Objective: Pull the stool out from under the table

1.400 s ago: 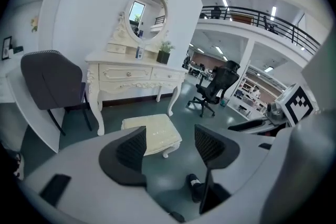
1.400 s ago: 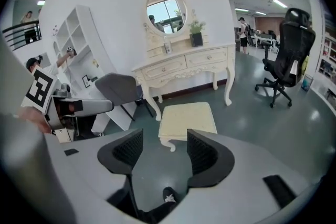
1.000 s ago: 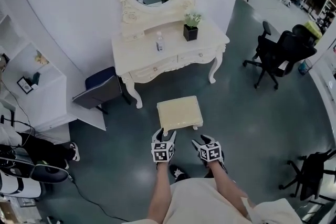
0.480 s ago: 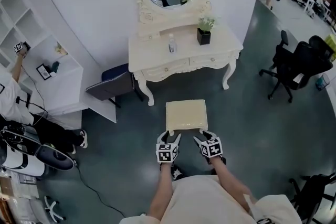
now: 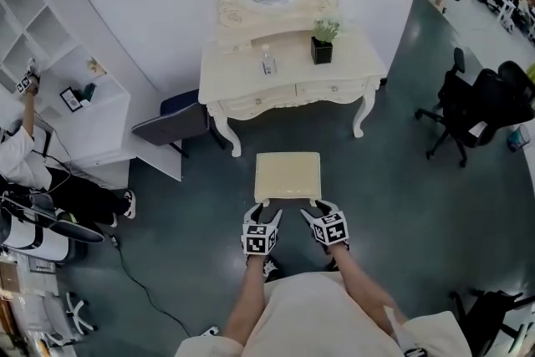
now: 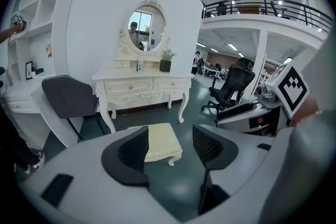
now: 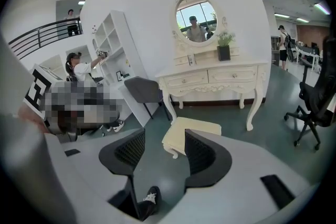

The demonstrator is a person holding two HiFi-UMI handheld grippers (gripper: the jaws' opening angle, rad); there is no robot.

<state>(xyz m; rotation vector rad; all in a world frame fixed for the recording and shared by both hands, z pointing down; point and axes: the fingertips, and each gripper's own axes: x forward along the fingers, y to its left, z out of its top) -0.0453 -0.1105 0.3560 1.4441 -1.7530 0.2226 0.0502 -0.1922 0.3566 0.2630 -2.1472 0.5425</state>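
A head view looks steeply down on a dark green floor (image 5: 401, 205) in an open office. At the top, against a white wall, stands a cream table (image 5: 351, 63) with curved legs, a bottle and a potted plant on it. A dark chair (image 5: 171, 128) sits at its left.

The stool (image 5: 287, 176) - cream, square-topped, on short curved legs - stands on the open floor between the table and the person. It is clear of the table's front edge, not under it, so the pull looks largely done.

The left gripper (image 5: 264, 213) and right gripper (image 5: 318, 210) hover just beside the stool's near edge, one towards each near corner. Both have their jaws spread and hold nothing. Each gripper view shows only floor and the stool, further off, between the pads.

If the stool needs to come out further, the sound way would be to close one gripper on the seat rim at each near corner. Then draw both back together at an even pace, so the stool slides straight and does not swing. The legs will probably drag on the floor, so a slow pull suits it. The person's shoe (image 7: 149, 198) lies just behind the grippers - leave it room.
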